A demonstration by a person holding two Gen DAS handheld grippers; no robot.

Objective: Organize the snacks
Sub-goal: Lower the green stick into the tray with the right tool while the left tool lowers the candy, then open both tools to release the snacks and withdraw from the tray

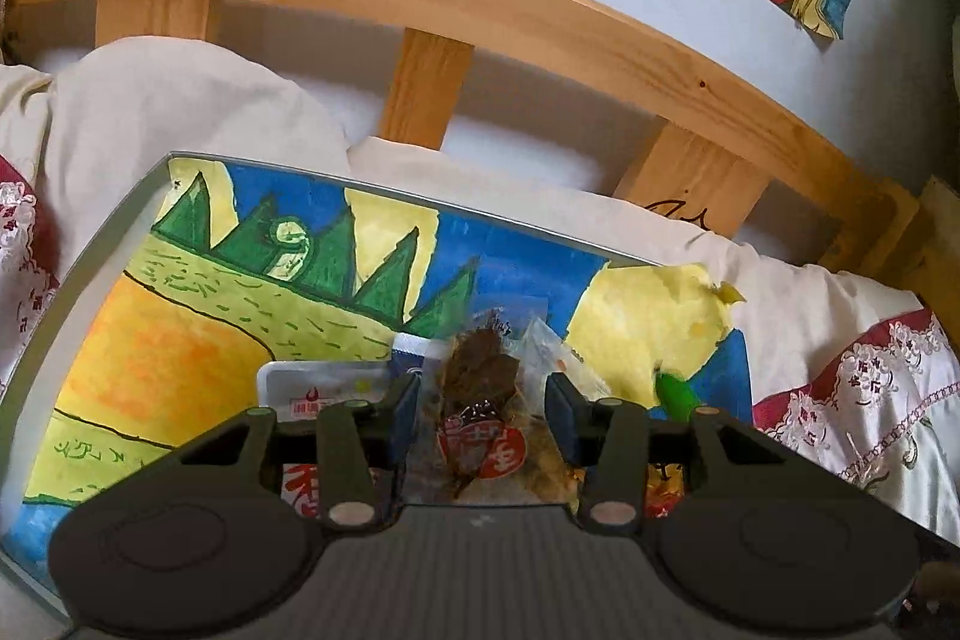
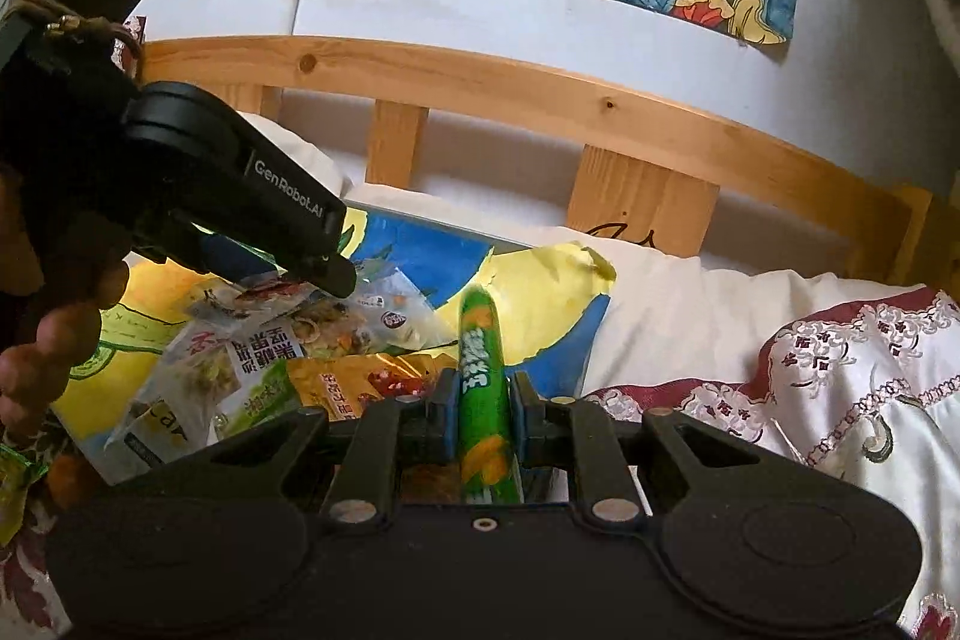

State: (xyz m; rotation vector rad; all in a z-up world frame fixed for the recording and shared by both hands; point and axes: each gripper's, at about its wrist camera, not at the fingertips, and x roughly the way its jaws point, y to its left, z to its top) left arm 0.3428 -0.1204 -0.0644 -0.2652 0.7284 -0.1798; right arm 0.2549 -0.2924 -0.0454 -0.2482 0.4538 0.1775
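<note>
Left gripper (image 1: 483, 418): angled down over painted board (image 1: 180, 340), clenched on clear snack packet (image 1: 480, 436) with brown contents. Snack pile (image 2: 270, 358) on board beneath, a hand (image 2: 48, 334) at left edge. Right gripper (image 2: 483, 418): angled down, grasping green snack stick (image 2: 480, 388), tip forward. Pillow (image 2: 690, 304), wooden headboard (image 2: 540, 94) behind.

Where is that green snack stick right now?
In the right wrist view, the green snack stick is clamped in the right gripper, pointing toward the wooden headboard, just right of the snack packet pile.
</note>
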